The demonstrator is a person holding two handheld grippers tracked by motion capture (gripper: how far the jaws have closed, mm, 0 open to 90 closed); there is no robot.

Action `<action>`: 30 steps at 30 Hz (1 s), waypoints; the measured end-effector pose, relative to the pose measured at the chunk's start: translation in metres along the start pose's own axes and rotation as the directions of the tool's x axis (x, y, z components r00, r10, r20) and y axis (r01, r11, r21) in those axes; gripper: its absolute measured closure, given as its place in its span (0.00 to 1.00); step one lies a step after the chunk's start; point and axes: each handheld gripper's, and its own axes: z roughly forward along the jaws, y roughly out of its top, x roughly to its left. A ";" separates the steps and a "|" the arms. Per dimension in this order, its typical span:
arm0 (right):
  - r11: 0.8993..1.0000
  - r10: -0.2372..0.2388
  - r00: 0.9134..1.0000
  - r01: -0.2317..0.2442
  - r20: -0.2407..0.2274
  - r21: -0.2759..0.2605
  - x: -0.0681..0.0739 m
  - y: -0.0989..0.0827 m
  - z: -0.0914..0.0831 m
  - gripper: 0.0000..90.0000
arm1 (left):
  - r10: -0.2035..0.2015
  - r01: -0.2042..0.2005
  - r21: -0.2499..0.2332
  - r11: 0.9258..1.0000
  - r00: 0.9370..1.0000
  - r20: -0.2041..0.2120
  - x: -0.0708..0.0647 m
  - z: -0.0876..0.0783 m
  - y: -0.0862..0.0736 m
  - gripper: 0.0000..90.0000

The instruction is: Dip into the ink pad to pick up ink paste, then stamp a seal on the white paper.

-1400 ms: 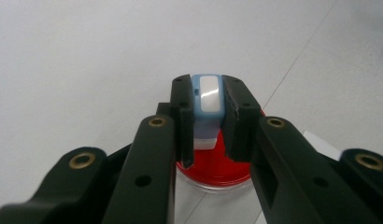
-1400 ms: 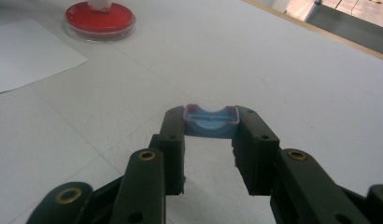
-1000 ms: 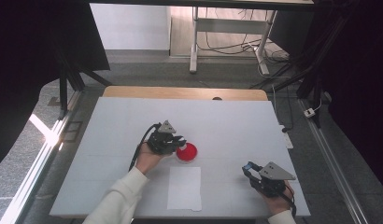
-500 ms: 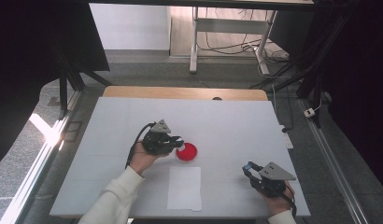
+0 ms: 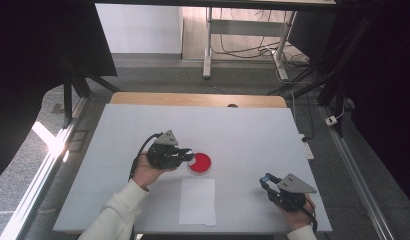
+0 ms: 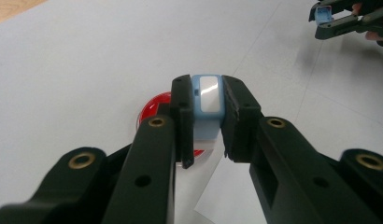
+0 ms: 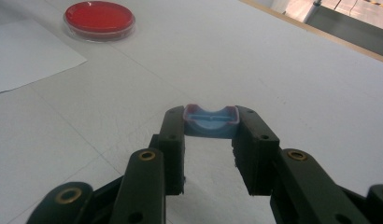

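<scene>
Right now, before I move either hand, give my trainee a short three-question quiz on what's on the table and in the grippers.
1. True or false: the left gripper is shut on a light blue piece.
2. Multiple choice: the white paper sheet lies (A) on the person's side of the red dish, (B) on top of the dish, (C) beyond the dish at the table's far edge.
3. Fill in: the right gripper holds its blue piece between its ____.

Key
1. True: the piece is clamped between the jaw tips.
2. A.
3. Jaw tips, above the white table.
</scene>
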 end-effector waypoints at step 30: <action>1.000 -0.001 1.000 0.001 0.007 0.007 0.000 0.000 0.000 0.72 | 0.033 -0.032 -0.006 0.999 0.997 0.074 -0.023 -0.009 -0.008 0.84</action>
